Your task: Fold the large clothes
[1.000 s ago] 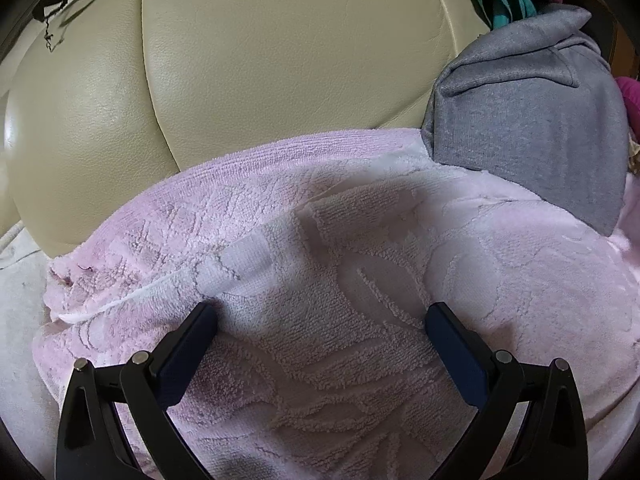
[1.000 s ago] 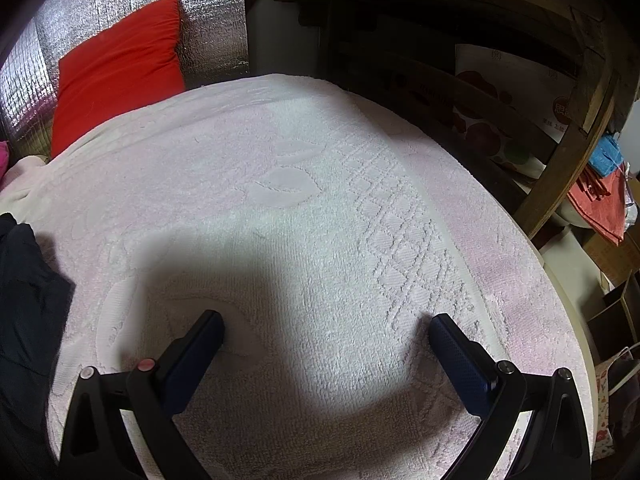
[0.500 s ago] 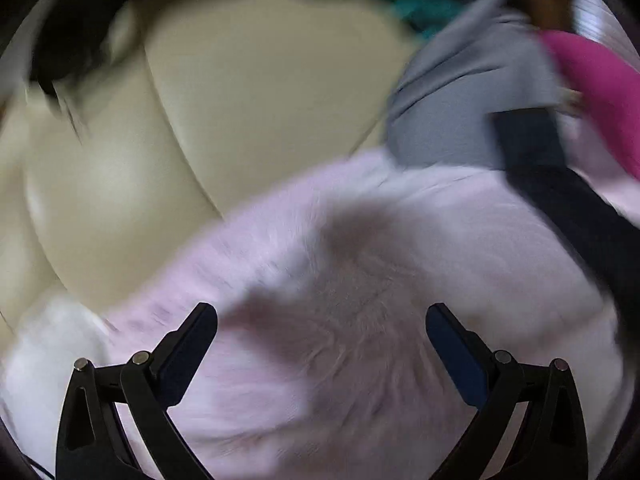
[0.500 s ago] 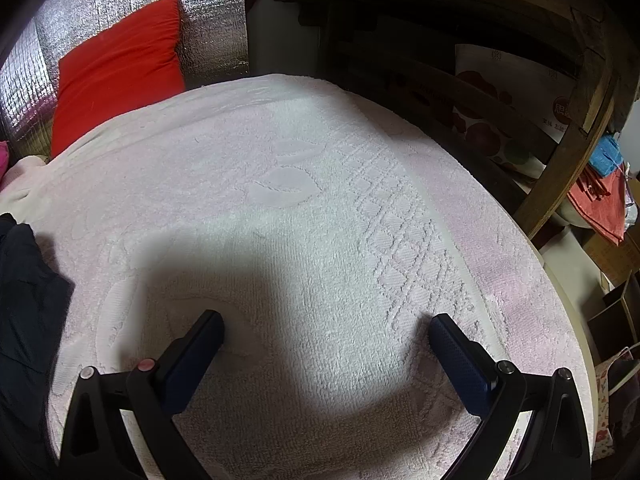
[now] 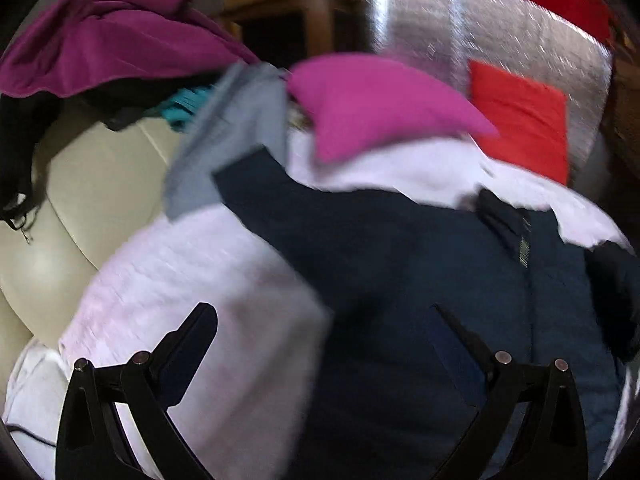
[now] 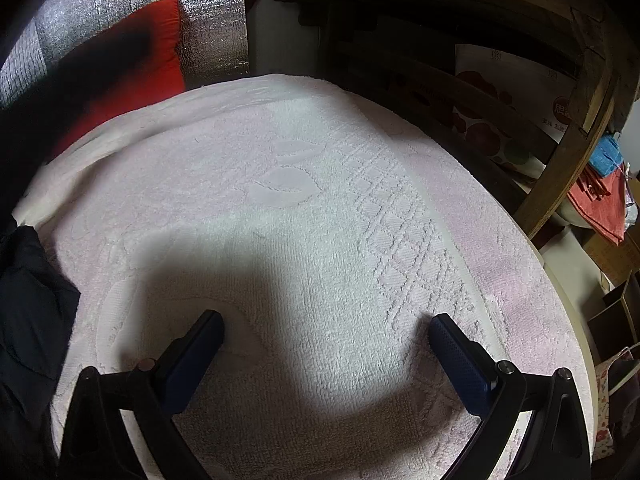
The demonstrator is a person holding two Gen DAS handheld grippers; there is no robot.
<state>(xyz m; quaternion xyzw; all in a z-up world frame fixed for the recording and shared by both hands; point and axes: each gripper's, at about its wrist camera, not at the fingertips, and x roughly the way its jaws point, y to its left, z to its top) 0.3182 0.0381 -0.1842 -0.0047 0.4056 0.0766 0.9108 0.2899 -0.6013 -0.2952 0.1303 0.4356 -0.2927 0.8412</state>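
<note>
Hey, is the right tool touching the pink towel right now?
Cannot tell. In the right wrist view the open right tool sits low over the pink towel, casting a shadow, but no contact or gap shows plainly.

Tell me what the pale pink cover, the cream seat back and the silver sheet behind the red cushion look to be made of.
Pale pink cover: looks like terry cotton, matte, with looped pile and raised leaf and lattice patterns. Cream seat back: leather or faux leather, smooth with a soft sheen and stitched seams; I can't tell which. Silver sheet: seems a metallised foil mat, shiny and quilted.

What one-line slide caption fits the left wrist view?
Open left gripper over a navy jacket lying on a pink towel, with other clothes heaped behind.
</note>
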